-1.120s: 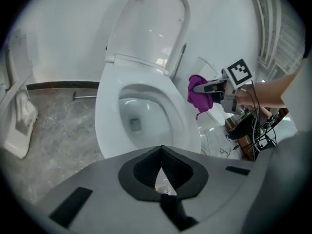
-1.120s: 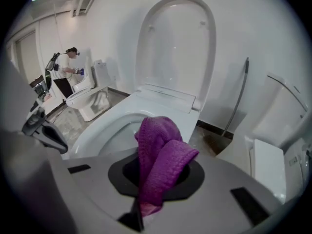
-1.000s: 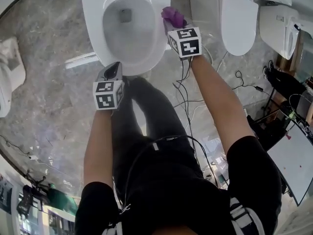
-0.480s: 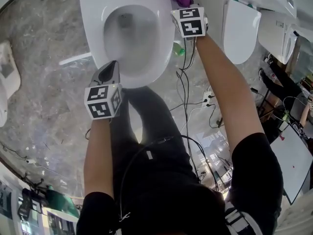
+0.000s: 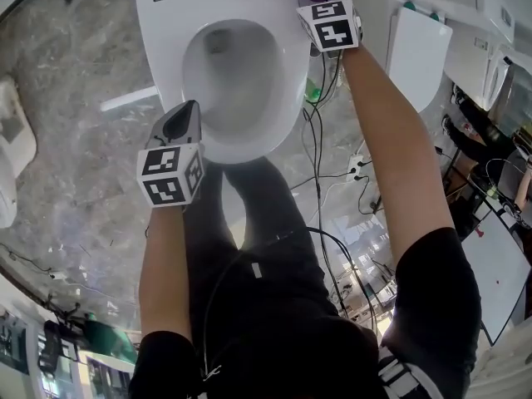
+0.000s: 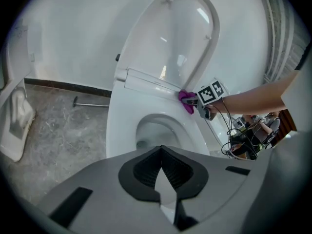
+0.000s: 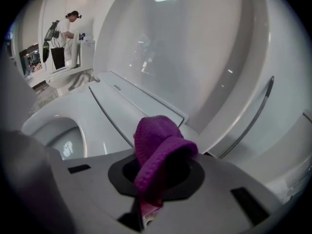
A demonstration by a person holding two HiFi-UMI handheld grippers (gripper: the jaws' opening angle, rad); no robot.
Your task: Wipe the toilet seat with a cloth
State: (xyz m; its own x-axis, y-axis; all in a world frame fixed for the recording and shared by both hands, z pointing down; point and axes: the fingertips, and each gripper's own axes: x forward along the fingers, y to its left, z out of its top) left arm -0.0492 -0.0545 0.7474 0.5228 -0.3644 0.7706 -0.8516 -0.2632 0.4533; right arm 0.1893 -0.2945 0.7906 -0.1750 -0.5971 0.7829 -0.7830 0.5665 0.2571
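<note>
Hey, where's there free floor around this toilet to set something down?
Bare marble floor left of the toilet, out to the white fixture at the edge. The right side is crowded: cables, a green bottle, a second toilet.

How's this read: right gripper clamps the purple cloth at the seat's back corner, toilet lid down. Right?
No. The lid is raised, not down; the left gripper view shows it standing open. The right gripper does clamp the purple cloth at the seat's back corner.
</note>
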